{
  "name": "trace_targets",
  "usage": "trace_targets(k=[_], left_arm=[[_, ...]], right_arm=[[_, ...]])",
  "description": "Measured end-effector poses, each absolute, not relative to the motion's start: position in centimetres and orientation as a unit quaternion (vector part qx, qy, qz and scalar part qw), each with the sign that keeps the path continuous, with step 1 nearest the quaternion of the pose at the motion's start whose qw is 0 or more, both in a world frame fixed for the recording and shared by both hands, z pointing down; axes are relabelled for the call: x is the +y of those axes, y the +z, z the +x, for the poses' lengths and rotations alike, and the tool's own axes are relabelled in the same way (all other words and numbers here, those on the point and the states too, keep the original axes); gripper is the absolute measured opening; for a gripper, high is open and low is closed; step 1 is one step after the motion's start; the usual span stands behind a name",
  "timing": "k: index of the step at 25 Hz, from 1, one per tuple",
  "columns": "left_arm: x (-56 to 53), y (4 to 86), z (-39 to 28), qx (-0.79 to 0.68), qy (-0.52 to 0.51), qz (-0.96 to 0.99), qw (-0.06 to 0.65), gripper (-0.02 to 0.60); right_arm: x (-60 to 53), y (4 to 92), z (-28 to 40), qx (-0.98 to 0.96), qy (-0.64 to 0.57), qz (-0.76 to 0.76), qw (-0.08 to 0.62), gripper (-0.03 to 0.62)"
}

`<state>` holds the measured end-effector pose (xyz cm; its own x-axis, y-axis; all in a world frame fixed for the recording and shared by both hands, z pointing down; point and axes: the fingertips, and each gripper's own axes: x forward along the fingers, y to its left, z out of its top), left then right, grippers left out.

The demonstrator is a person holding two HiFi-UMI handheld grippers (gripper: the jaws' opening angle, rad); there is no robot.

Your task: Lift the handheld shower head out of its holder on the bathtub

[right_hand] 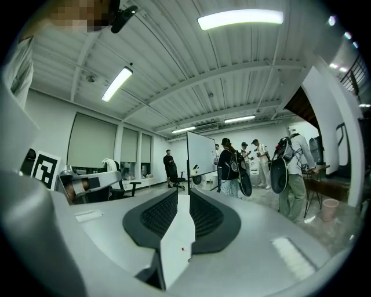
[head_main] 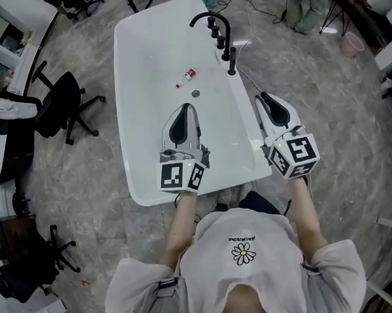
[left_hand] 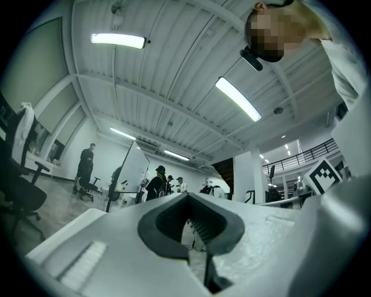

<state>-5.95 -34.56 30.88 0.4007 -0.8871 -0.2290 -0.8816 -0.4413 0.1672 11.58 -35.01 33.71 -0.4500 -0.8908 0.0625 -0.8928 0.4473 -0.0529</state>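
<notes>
The white bathtub point(head_main: 137, 89) lies lengthwise ahead of me in the head view. On its far right rim stands a black faucet point(head_main: 206, 16) with knobs, and the black handheld shower head point(head_main: 231, 59) stands upright in its holder just nearer than the knobs. My left gripper point(head_main: 184, 109) hovers over the near part of the tub, jaws together, holding nothing. My right gripper point(head_main: 264, 97) is over the near right rim, also shut and empty, well short of the shower head. The gripper views show only the left gripper point(left_hand: 188, 200) and right gripper point(right_hand: 188, 194) against the room.
A small red-and-white bottle point(head_main: 186, 77) lies in the tub near the drain point(head_main: 195, 93). A black office chair point(head_main: 63, 105) stands left of the tub. A pink bucket point(head_main: 351, 44) and a person's legs point(head_main: 302, 5) are at the far right. Several people point(right_hand: 235, 165) stand farther off.
</notes>
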Motion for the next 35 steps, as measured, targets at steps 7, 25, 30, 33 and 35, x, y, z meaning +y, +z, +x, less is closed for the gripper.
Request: trace_targets(k=[7,25,30,33,35], left_arm=[[-38.2,33.3,-3.4,-0.549,-0.088,0.831,0.003,0.000],[-56.2,53.4,0.3,-0.509,-0.054,0.858,0.041,0.000],[-58.2,57.8,0.1,-0.512,-0.052,0.856,0.055,0.000],[-58.4,59.8,-0.1,-0.514,-0.045,0.854,0.065,0.000],[-58.0,61.0,-0.3,-0.512,-0.034,0.856,0.072,0.000]], right_arm=[[-40.4,36.0,14.1,-0.864,0.070,0.498,0.007,0.110],[-66.5,66.1,14.2,-0.838,0.145,0.508,0.137,0.272],[-71.1,72.9,13.5,-0.828,0.151,0.506,0.189,0.249],[-72.3,75.4,13.0,-0.825,0.155,0.500,0.214,0.240],[-72.8,76.8,13.1,-0.819,0.156,0.506,0.222,0.246]])
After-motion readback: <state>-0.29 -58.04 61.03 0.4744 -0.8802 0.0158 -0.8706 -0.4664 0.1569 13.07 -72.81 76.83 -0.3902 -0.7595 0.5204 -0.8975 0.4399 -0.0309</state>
